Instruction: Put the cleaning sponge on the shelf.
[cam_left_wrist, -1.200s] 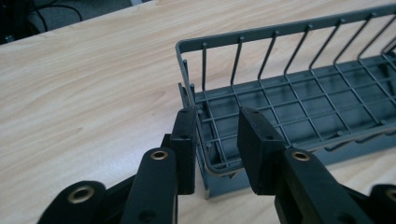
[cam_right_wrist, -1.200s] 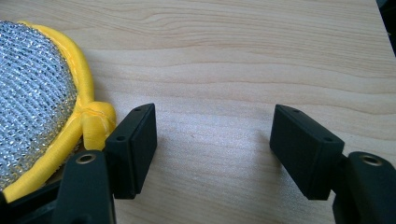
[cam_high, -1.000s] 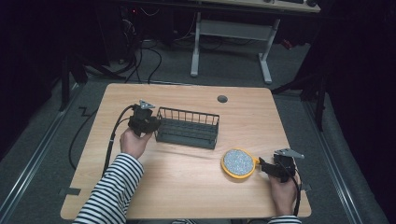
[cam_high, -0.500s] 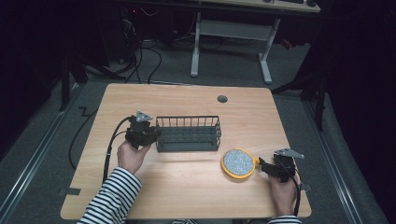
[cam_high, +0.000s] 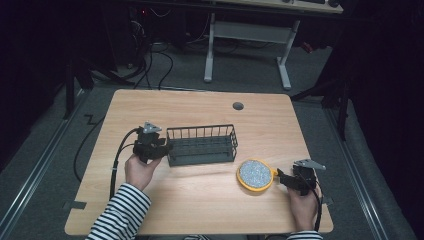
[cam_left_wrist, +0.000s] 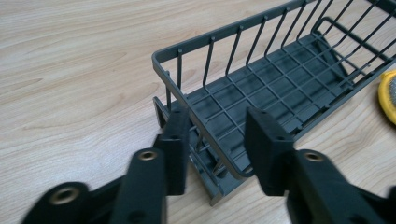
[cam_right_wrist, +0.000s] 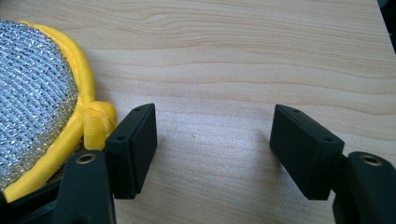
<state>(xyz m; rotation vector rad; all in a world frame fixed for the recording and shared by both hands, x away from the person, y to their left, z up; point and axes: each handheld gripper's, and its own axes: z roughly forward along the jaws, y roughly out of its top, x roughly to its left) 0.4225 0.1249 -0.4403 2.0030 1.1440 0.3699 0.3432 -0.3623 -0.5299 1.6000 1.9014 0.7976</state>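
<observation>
1. The left gripper (cam_left_wrist: 212, 154) has its jaws part open astride the near end wall of the grey wire basket (cam_left_wrist: 280, 88), not clamped

2. The right gripper (cam_right_wrist: 212, 149) gapes wide on bare table (cam_right_wrist: 261, 51); the yellow-rimmed scouring pad (cam_right_wrist: 32, 98) lies just outside its left jaw

3. Likely step: loading the basket; next, shift the right gripper so the pad's rim loop sits between the jaws

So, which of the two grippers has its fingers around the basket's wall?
The left gripper: its fingers straddle the end wall of the dark wire basket. The right gripper is open over bare table, beside the yellow-rimmed scrubber.
</observation>
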